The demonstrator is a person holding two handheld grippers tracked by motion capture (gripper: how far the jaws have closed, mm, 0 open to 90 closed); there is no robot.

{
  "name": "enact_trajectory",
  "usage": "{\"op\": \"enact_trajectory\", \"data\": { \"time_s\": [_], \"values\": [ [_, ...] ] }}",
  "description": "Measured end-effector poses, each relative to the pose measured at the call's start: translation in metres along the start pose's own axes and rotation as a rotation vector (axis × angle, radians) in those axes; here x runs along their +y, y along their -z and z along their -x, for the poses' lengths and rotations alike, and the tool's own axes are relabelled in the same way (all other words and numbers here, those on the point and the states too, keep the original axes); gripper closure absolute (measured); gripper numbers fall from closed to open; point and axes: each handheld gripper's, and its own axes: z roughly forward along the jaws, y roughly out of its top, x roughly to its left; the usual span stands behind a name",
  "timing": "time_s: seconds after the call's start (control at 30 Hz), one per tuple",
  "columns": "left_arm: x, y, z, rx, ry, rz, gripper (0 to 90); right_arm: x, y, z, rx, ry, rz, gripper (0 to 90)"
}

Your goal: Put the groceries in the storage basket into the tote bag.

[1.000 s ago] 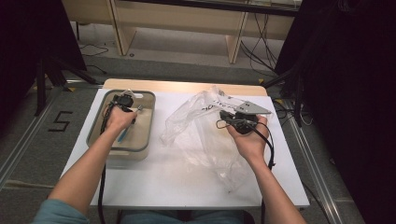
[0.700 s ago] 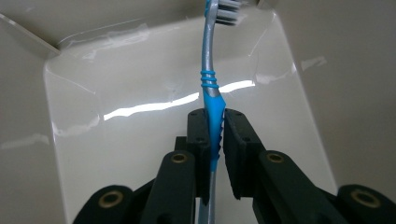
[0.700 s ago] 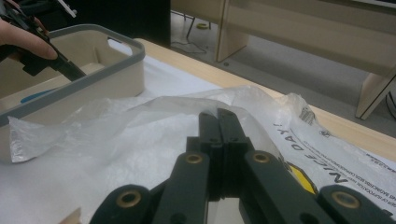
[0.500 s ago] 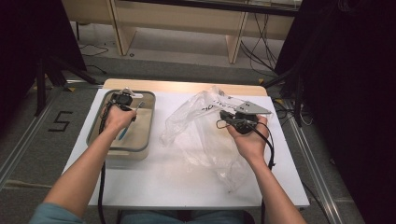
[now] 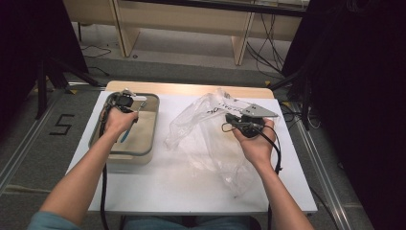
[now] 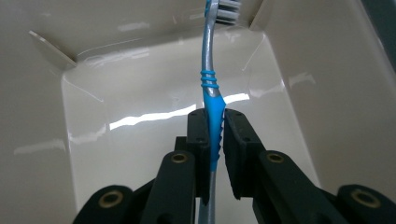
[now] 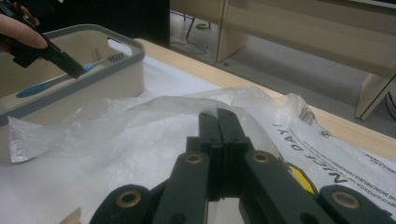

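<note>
We are holding the toothbrush [image 6: 211, 100] in the left gripper [image 6: 214, 122], its jaws clamped on the blue ribbed part of the handle, inside the beige tub [image 6: 140, 100]. Ahead of the jaws the silver neck is running up to the bristle head, which is sitting near the tub's far corner; behind them the handle is passing back beneath the tool. We are judging the brush light, stiff and rather slick, so the ribbed grip seems the sensible place to take it.

Our right gripper [image 7: 218, 122] is resting with its jaws pressed together; whether they are pinching any of the clear plastic bag [image 7: 140, 126] lying crumpled under and around them, we cannot tell. The bag looks flimsy and likely to slide.
</note>
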Motion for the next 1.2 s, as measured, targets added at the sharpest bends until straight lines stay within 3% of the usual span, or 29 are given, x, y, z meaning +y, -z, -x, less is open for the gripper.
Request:
{"op": "enact_trajectory", "data": {
  "time_s": [0.37,0.4,0.43,0.47,0.53,0.67,0.83,1.03,1.1,1.2],
  "values": [
    [-0.001,0.009,0.001,-0.011,0.004,0.037,80.8,0.0,0.0,0.0,-0.002,0.001,0.0,90.0],
    [-0.001,0.011,0.001,-0.018,-0.006,0.05,81.8,0.0,0.0,0.0,-0.001,0.001,0.0,90.0],
    [-0.001,0.013,0.0,-0.024,0.003,0.061,89.7,0.0,0.0,0.0,0.0,0.001,-0.001,90.0],
    [-0.001,0.014,0.001,-0.026,0.004,0.066,89.7,0.0,0.0,0.0,0.0,0.001,-0.001,90.0],
    [0.0,0.014,0.001,-0.02,-0.011,0.066,89.7,0.0,0.0,-0.001,0.0,0.002,-0.001,90.0],
    [-0.002,0.009,-0.004,0.004,0.008,0.044,89.7,0.0,0.0,-0.002,0.001,0.004,-0.002,90.0],
    [-0.002,0.01,-0.004,-0.003,-0.001,0.035,89.6,0.0,-0.001,-0.001,0.0,0.001,-0.003,90.0],
    [-0.004,0.009,-0.01,0.027,0.025,0.02,88.8,0.0,0.0,-0.001,0.0,0.004,-0.004,90.0],
    [-0.006,0.008,-0.013,0.042,0.054,-0.004,84.1,0.0,0.001,-0.001,0.001,0.002,-0.003,90.0],
    [-0.008,0.007,-0.015,0.058,0.091,-0.036,68.3,0.0,0.0,0.0,0.002,0.002,-0.005,90.0]
  ]
}}
